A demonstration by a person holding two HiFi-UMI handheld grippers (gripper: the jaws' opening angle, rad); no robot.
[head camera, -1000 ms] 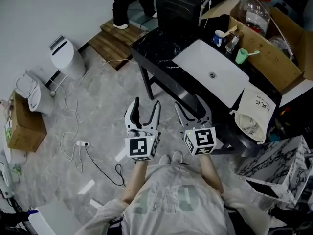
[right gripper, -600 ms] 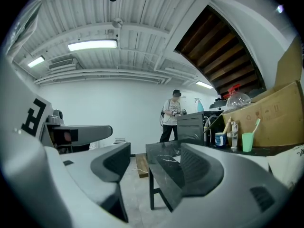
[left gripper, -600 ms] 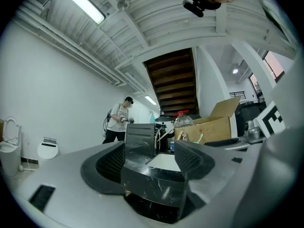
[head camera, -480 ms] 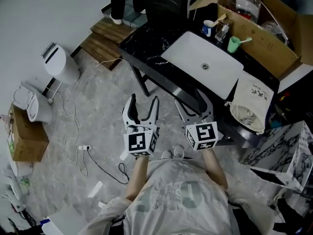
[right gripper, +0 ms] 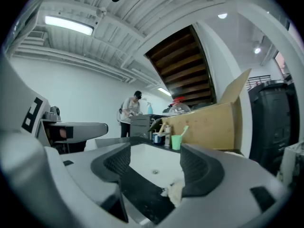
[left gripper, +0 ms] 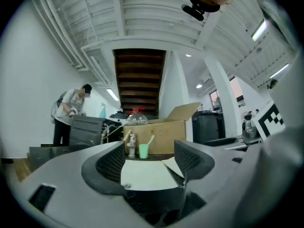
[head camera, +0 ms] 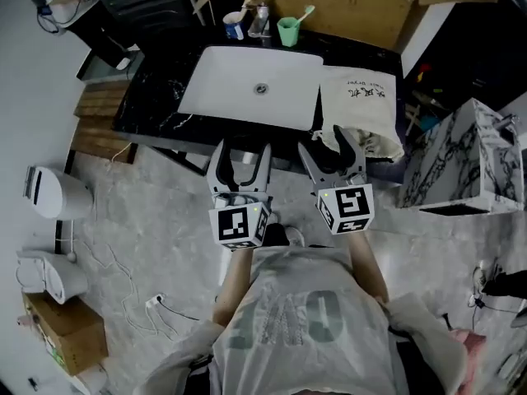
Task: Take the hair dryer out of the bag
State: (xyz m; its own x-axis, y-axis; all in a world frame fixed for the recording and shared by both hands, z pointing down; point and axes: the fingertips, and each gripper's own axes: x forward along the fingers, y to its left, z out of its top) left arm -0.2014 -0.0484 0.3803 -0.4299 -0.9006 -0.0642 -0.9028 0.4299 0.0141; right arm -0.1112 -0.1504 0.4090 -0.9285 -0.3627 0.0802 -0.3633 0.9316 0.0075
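Where the person stands at the near edge of a black counter [head camera: 152,113], the scene holds the following.

Left gripper [head camera: 241,155]: held level, pointing at the counter's near edge below the white sink basin [head camera: 247,89]. Its jaws have just been opening and stand spread wide, with nothing between them.

Right gripper [head camera: 327,148]: held level just right of the left one. Its jaws have likewise just been opening and stand spread wide, gripping nothing. In the head view its tips lie over the near left corner of the bag; in the right gripper view cream cloth shows low by one jaw, and whether it touches cannot be told.

Bag [head camera: 362,109]: cream cloth with dark print, lying flat on the counter just right of the basin, its gathered mouth at the near edge. The hair dryer shows in no view.

Far edge of the counter: a green cup [head camera: 287,31] with a toothbrush in it and, to its left, a blue cup [head camera: 235,26] — both in front of an open cardboard box [head camera: 329,8].

Right of the counter: a marble-patterned box [head camera: 461,159]. Left, on the floor: a white bin [head camera: 53,194].
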